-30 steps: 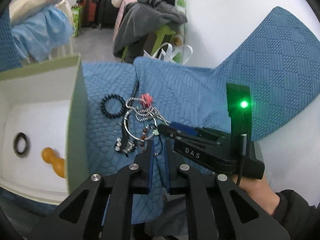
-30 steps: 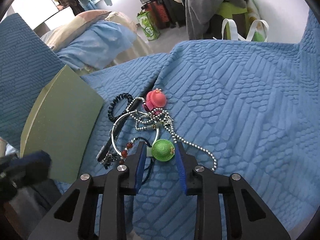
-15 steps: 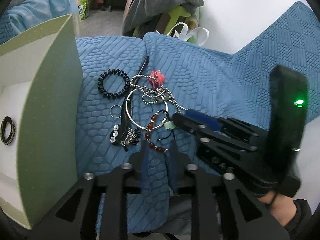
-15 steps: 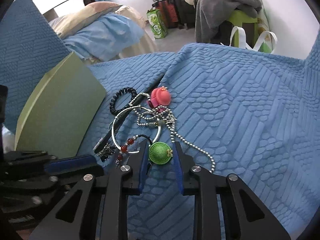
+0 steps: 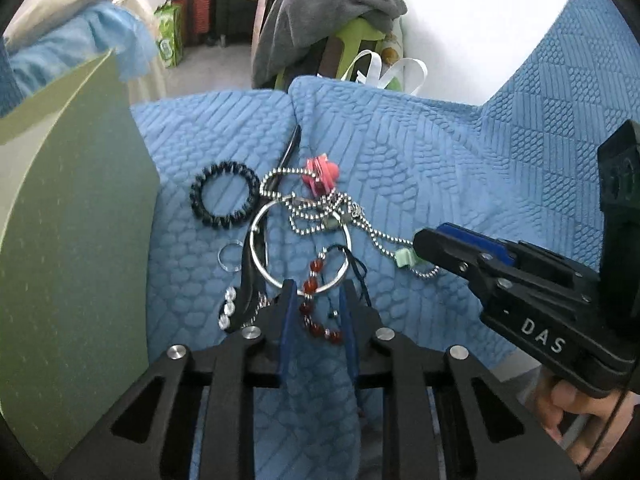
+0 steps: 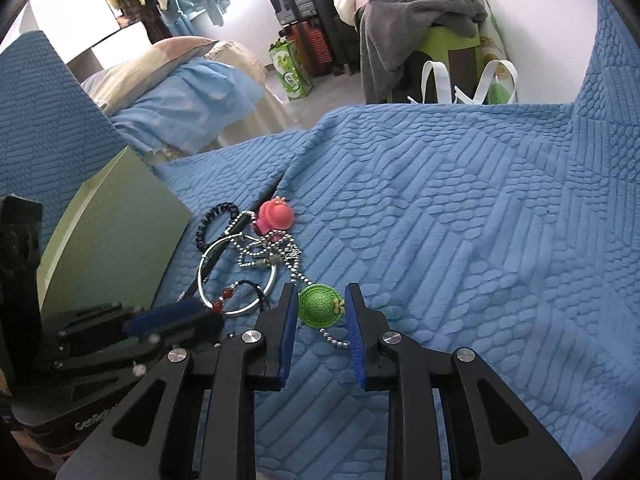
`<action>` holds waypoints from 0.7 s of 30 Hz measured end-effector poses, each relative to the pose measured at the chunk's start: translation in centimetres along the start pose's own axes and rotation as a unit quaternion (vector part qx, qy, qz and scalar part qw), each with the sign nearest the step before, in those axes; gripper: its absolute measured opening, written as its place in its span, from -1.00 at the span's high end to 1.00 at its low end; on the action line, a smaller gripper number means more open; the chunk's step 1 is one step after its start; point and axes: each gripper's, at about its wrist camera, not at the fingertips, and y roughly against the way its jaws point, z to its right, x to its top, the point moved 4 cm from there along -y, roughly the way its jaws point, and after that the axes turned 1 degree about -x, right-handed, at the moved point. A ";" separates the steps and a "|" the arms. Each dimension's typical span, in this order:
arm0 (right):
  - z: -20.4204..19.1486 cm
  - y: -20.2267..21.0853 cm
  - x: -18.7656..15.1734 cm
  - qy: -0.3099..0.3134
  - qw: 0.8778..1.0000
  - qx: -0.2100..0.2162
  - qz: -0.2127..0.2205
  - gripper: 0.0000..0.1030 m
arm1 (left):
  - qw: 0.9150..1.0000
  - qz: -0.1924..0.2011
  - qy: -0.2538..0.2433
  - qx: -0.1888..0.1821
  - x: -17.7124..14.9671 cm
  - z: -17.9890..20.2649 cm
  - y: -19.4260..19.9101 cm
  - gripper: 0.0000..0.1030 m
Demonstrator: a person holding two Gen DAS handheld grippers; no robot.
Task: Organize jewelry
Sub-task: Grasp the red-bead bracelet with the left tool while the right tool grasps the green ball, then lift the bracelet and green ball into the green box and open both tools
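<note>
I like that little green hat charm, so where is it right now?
In the right wrist view, the green hat charm lies on the blue quilt, between the open fingers of the right hand-held gripper, right of the silver bangle.

Green box (image 5: 80, 240) cut off at left; its inside hidden.

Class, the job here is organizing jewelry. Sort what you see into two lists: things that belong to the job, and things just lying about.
Belongs to the job:
green hat charm
pink hat charm
ball chain
silver bangle
red bead bracelet
black coil hair tie
green box

Lying about:
grey clothes
white-handled bag
blue pillow
</note>
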 end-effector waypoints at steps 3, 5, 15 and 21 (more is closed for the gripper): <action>0.4 0.1 -0.1 -0.004 1.000 -0.002 0.001 0.58 | 1.000 -0.001 -0.005 0.006 0.2 0.0 -0.6 0.61; 0.6 0.1 -0.1 -0.007 1.000 -0.003 0.000 0.58 | 1.000 0.003 -0.018 0.012 0.2 0.2 -0.9 0.63; 0.4 0.4 -0.3 -0.008 1.000 -0.018 -0.005 0.58 | 0.999 0.007 -0.039 0.018 0.3 0.9 -0.9 0.87; -0.9 1.6 0.0 0.027 0.997 -0.068 0.007 0.58 | 1.000 0.013 -0.022 -0.010 0.8 0.9 0.7 0.88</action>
